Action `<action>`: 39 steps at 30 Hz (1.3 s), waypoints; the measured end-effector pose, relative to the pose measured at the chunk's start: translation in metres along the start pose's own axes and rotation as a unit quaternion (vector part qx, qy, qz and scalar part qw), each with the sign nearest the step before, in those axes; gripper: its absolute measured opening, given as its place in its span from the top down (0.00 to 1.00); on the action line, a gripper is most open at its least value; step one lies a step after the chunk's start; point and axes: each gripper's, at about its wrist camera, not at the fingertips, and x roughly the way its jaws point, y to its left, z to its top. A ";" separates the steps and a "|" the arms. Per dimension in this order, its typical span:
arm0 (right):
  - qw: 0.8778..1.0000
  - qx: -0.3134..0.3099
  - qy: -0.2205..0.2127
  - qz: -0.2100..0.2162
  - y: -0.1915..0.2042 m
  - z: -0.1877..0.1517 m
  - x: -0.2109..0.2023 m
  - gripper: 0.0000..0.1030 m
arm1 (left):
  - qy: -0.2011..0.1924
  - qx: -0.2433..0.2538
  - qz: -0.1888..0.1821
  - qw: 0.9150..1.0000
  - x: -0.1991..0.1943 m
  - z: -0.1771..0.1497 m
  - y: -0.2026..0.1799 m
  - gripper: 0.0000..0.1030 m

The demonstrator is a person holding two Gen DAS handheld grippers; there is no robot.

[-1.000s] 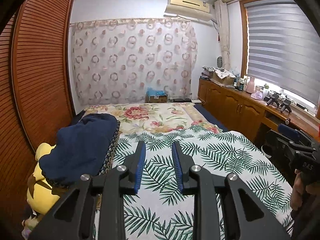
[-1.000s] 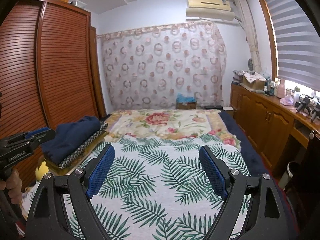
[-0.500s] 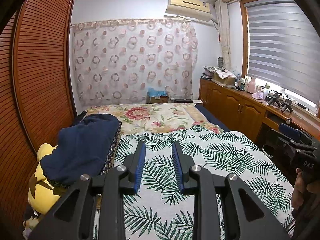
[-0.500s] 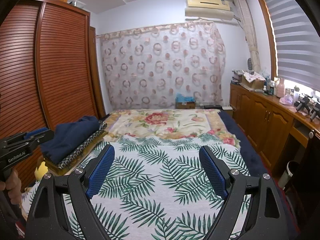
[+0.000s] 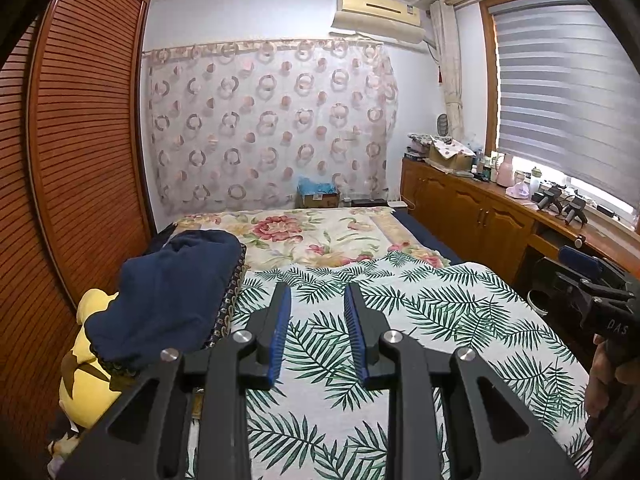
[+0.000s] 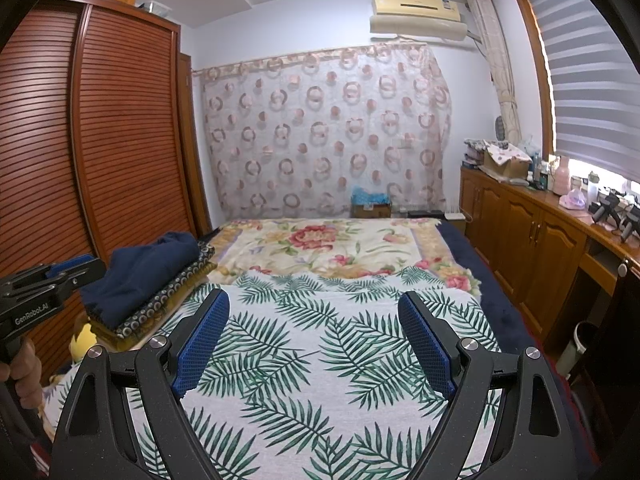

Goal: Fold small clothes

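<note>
Bedroom, bed fills the middle: palm-leaf sheet (image 5: 420,320) over the near half, floral blanket (image 5: 316,236) on the far half. Slatted wooden wardrobe (image 5: 80,160) along the left, ring-pattern curtain (image 5: 268,128) on the back wall, air conditioner (image 5: 378,14) above it, wooden cabinets (image 5: 476,216) under the blinds on the right (countertop cluttered, items too small to name).

Clothes: navy garment (image 5: 168,296) lies bunched on top of a patterned folded stack (image 6: 168,300) at the left edge of the bed, beside the wardrobe. Yellow plush toy (image 5: 80,368) just below and left of that stack.

Left gripper (image 5: 317,328) hovers over the palm-leaf sheet, just right of the navy garment, jaws parted by a narrow gap, nothing between them. Right gripper (image 6: 314,340) also hovers above the sheet, jaws spread wide, holding nothing. Neither touches any cloth.

Each gripper shows at the edge of the other's view, with the person's hand (image 6: 24,376) on the left handle.
</note>
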 end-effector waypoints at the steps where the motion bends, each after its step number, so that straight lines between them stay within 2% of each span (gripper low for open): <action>1: 1.000 0.000 0.000 0.000 0.000 0.000 0.000 0.14 | 0.000 -0.001 -0.001 1.000 0.000 0.000 0.000 0.74; 9: 1.000 0.000 0.000 0.000 -0.001 0.000 0.001 0.14 | 0.002 -0.001 0.000 1.000 0.001 0.002 0.010 0.74; 39: 1.000 0.001 0.000 0.000 -0.002 0.000 0.001 0.14 | 0.001 0.000 0.000 1.000 0.002 0.001 0.010 0.74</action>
